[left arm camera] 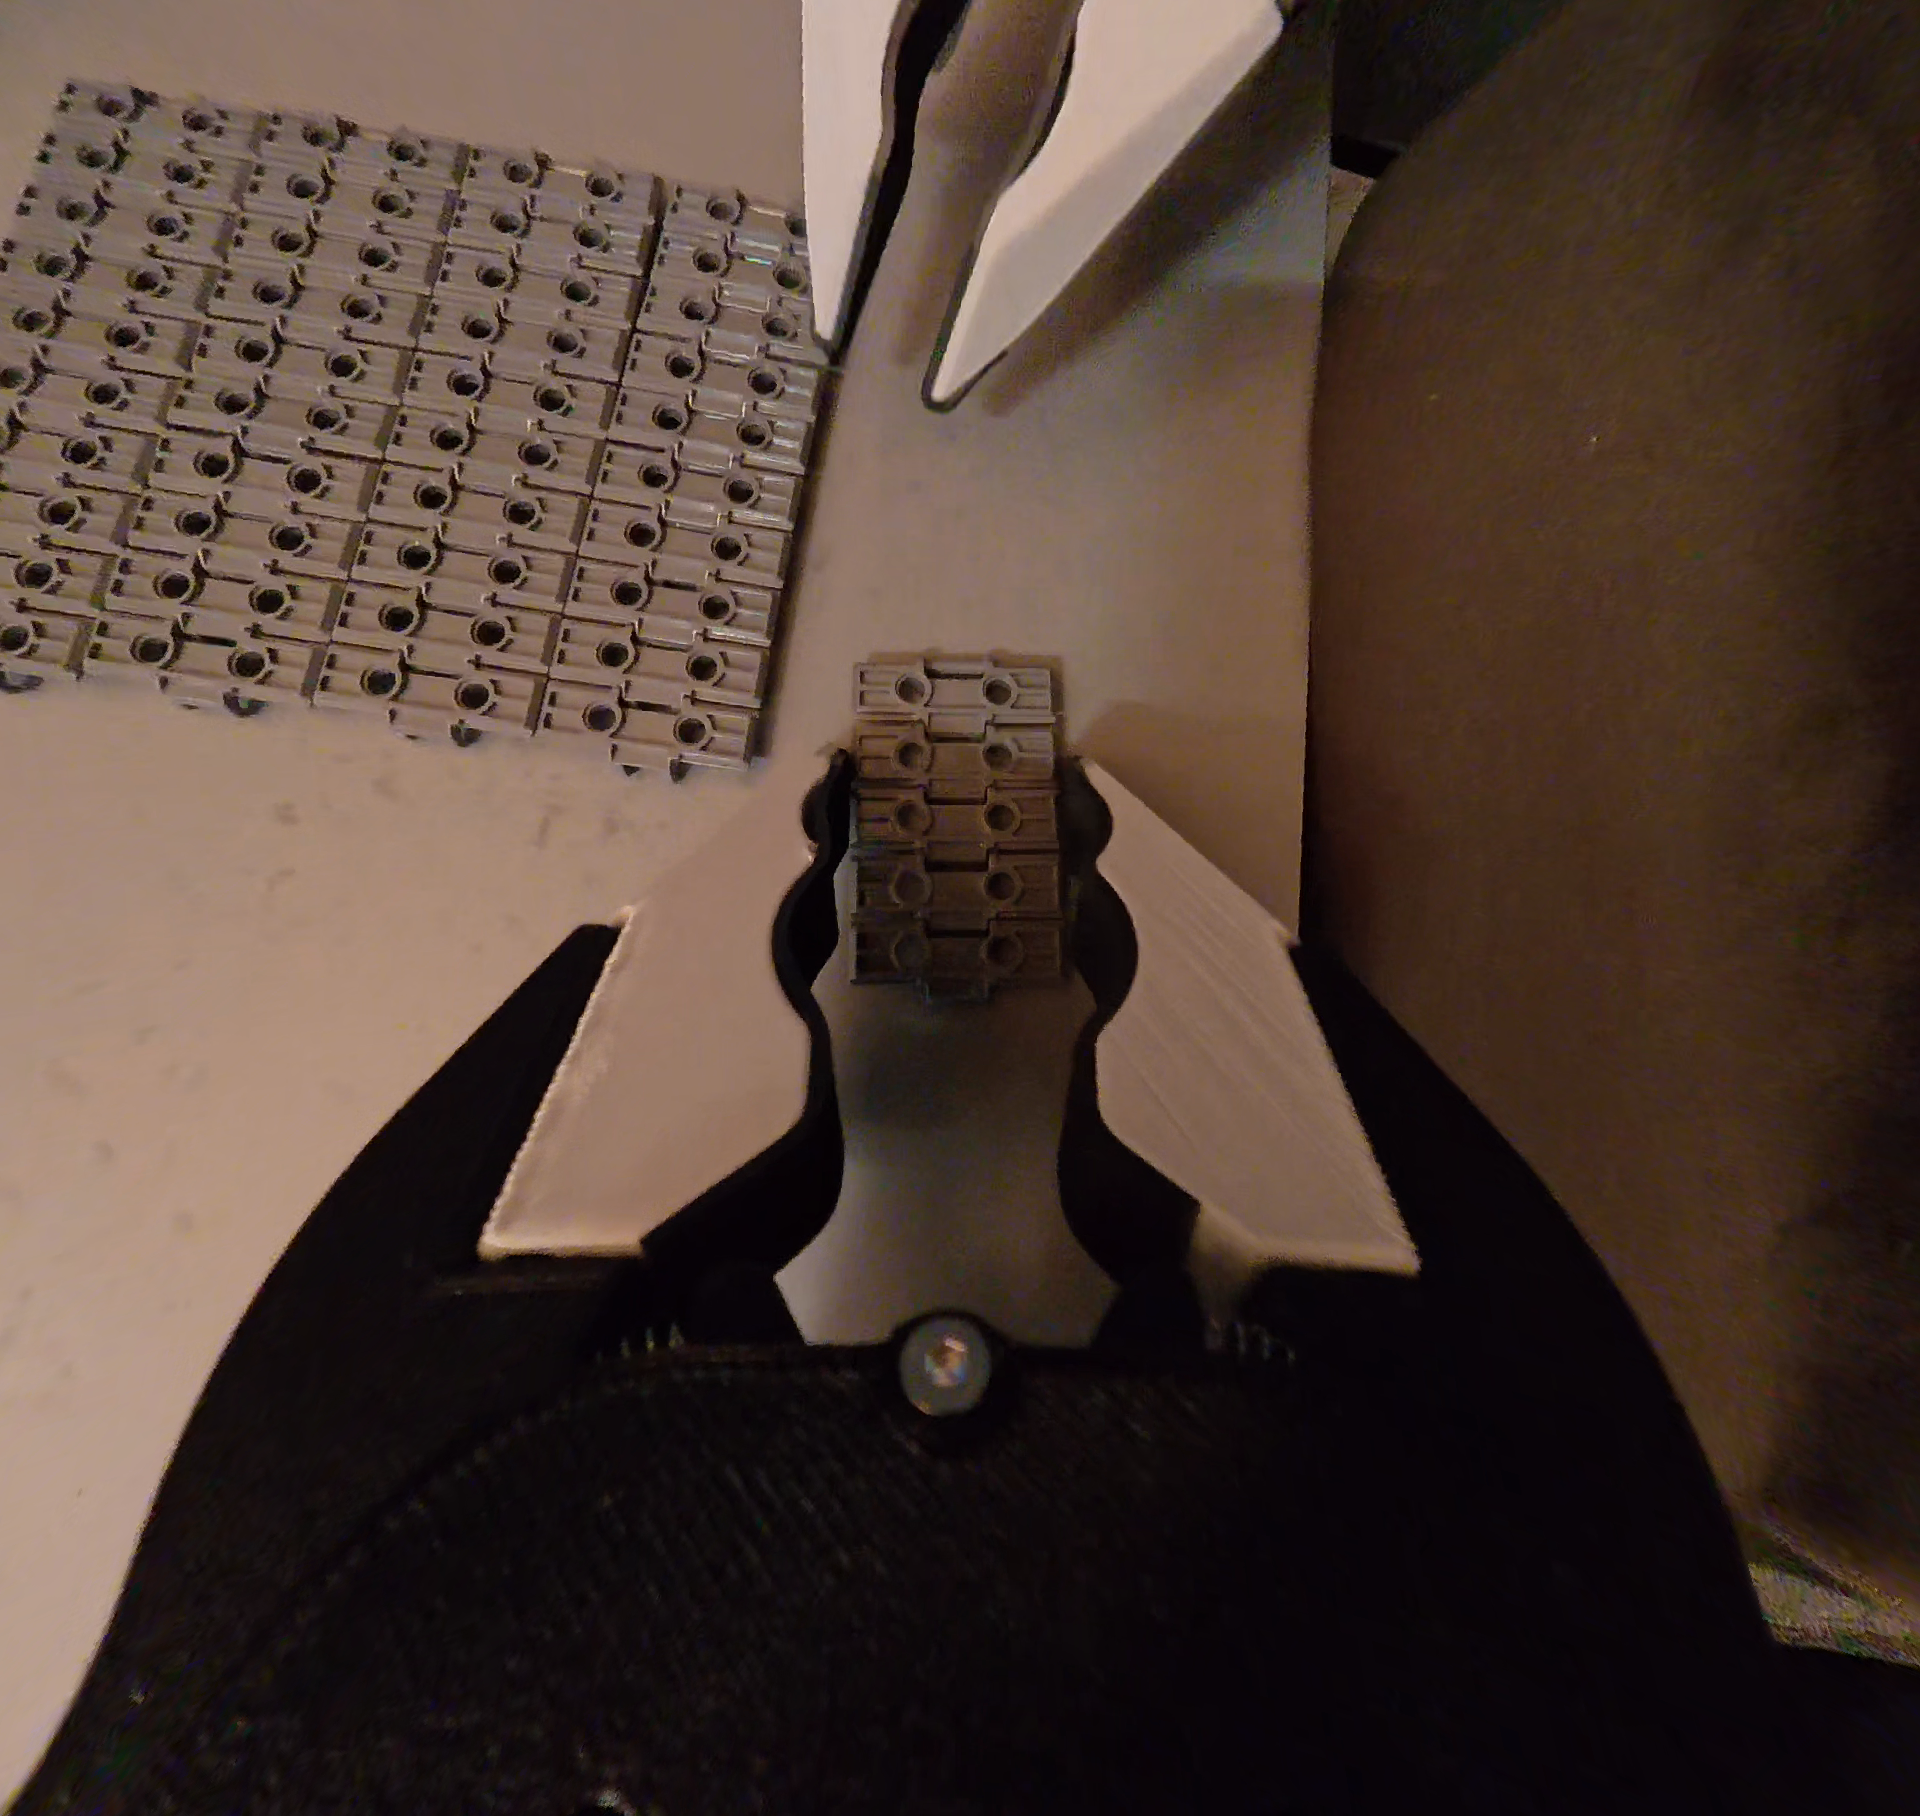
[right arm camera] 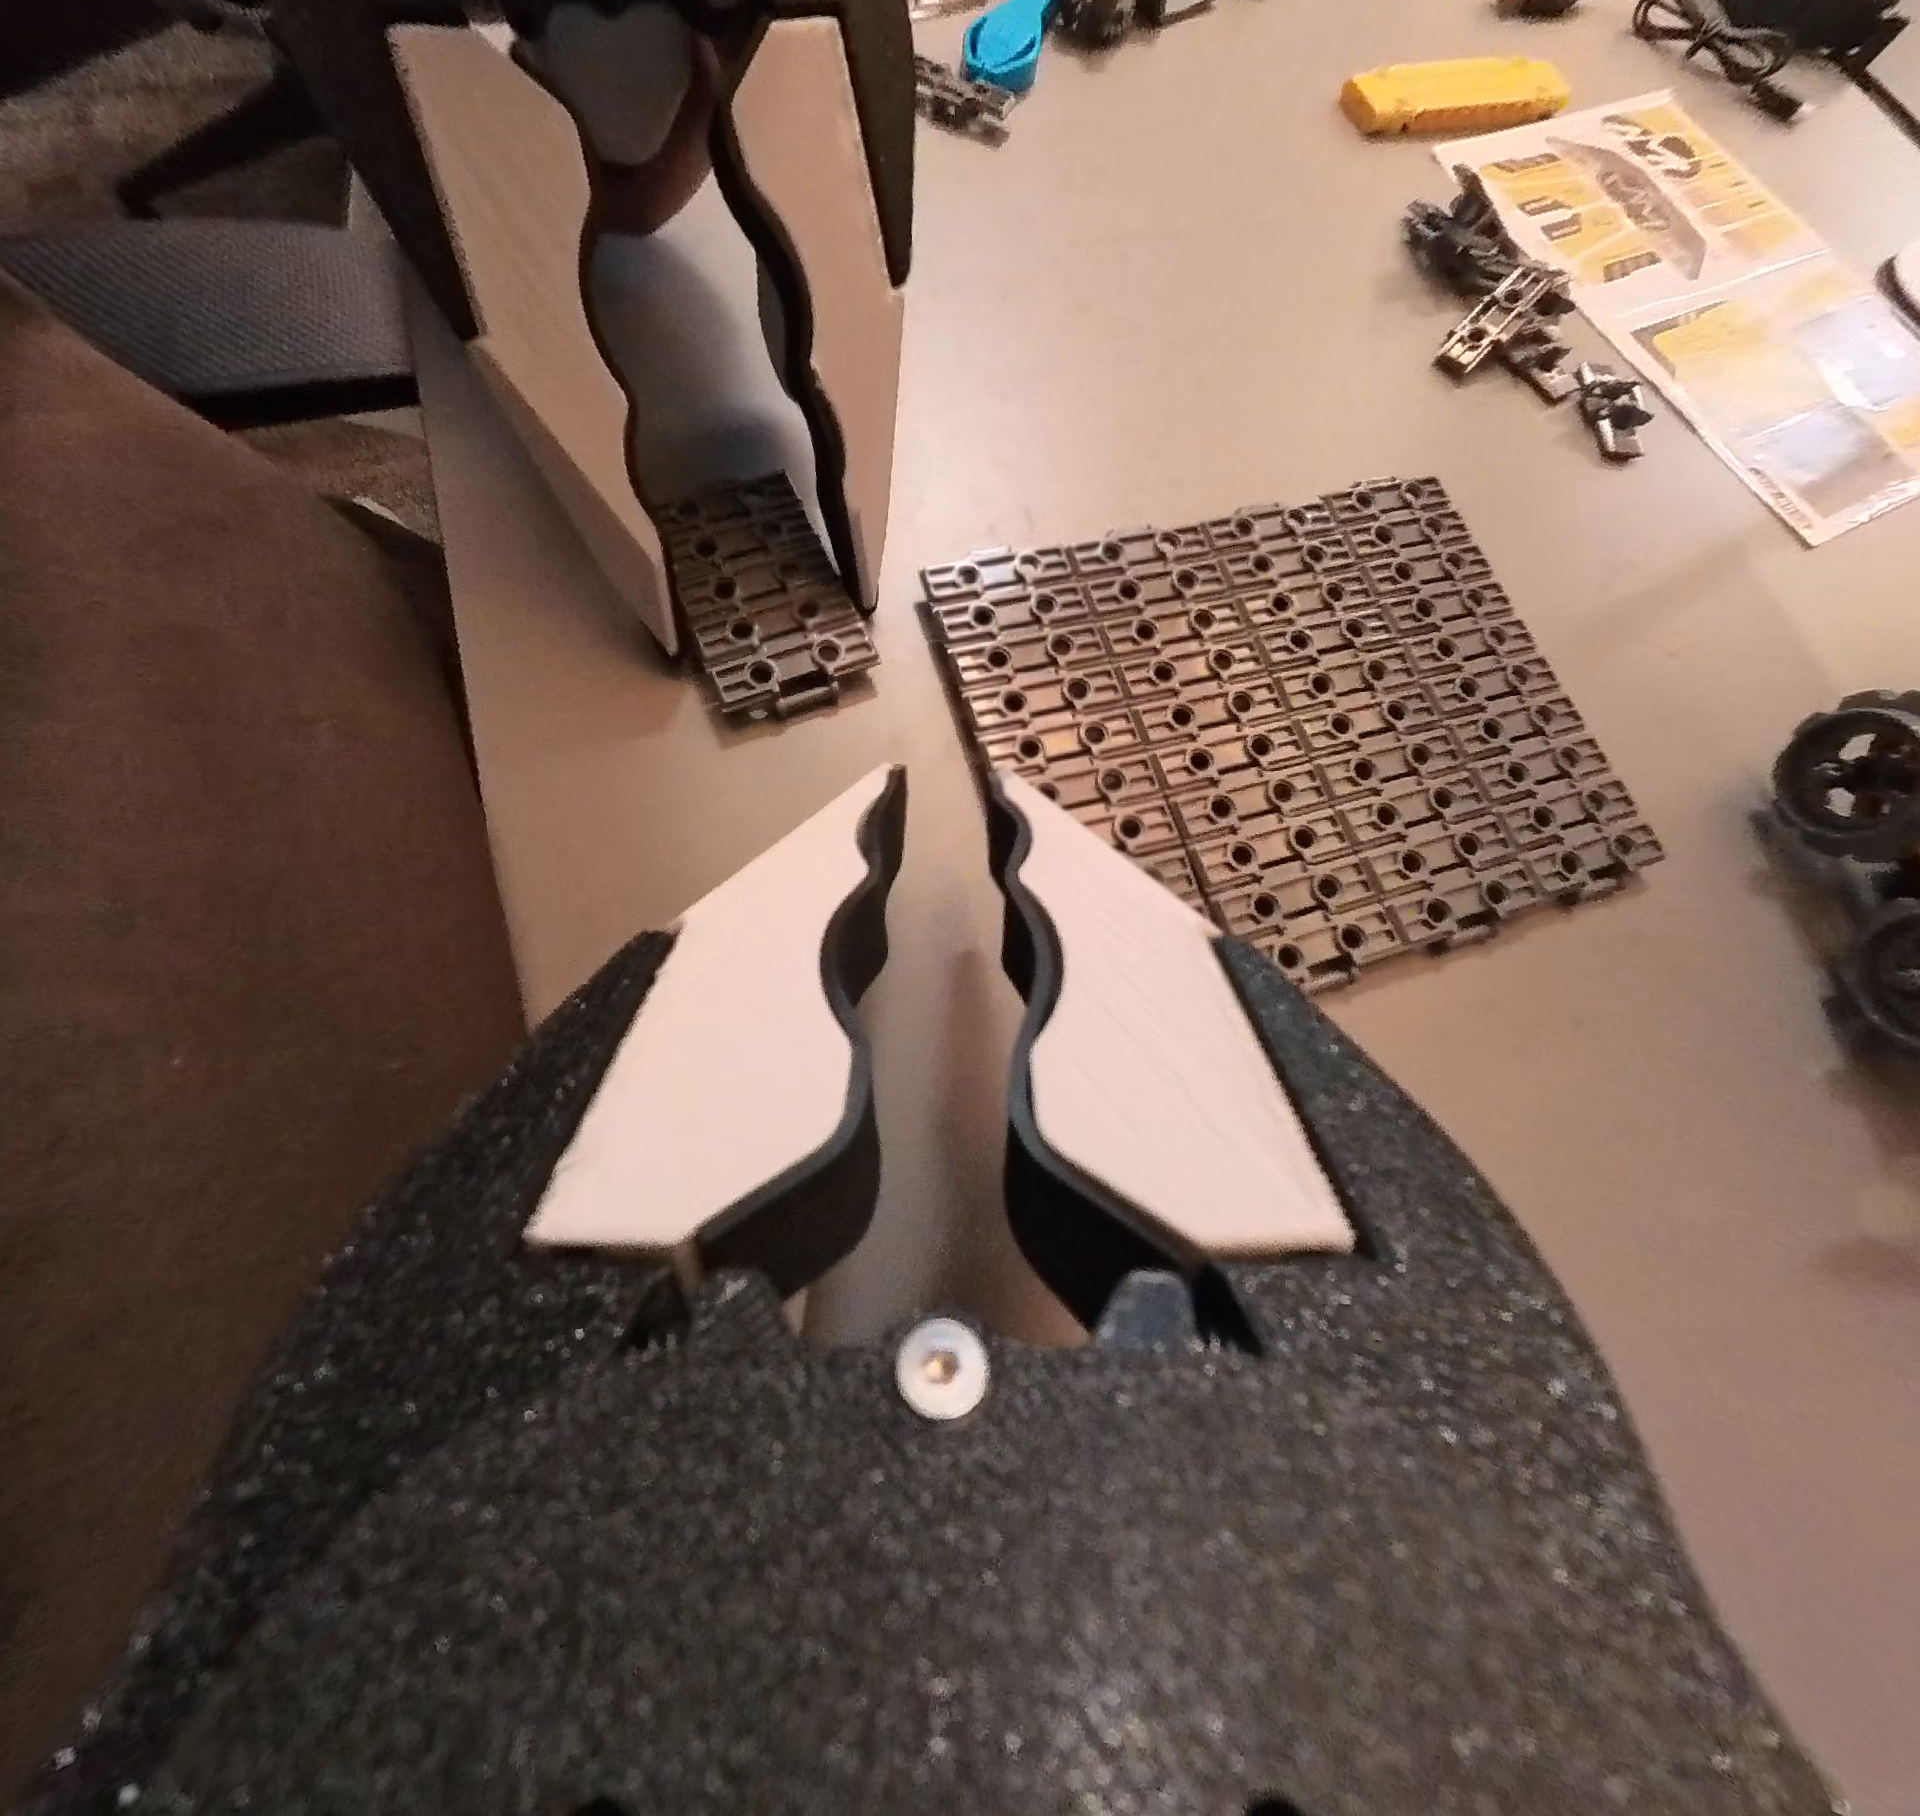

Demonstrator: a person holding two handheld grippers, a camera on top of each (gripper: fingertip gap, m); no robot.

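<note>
My left gripper (left arm camera: 956, 779) is shut on a short strip of grey track links (left arm camera: 956, 688), pinched by its side edges, with one link poking out past the fingertips. In the right wrist view the left gripper (right arm camera: 764, 623) points down and the strip's (right arm camera: 795, 670) free end rests on the table near its edge. A square mat of joined grey track links (left arm camera: 395, 416) lies flat beside it, also in the right wrist view (right arm camera: 1278, 727). My right gripper (right arm camera: 945, 779) is open and empty, hovering between strip and mat, and shows opposite in the left wrist view (left arm camera: 888, 369).
A brown cushioned surface (right arm camera: 208, 727) lies beyond the table edge (left arm camera: 1311, 623). Farther off on the table are a printed booklet (right arm camera: 1704, 312), a yellow brick (right arm camera: 1455, 93), a blue part (right arm camera: 1003, 31), small black parts (right arm camera: 1496, 312), black wheels (right arm camera: 1860, 873) and a cable (right arm camera: 1662, 10). Left tips to right tips: about 7 cm.
</note>
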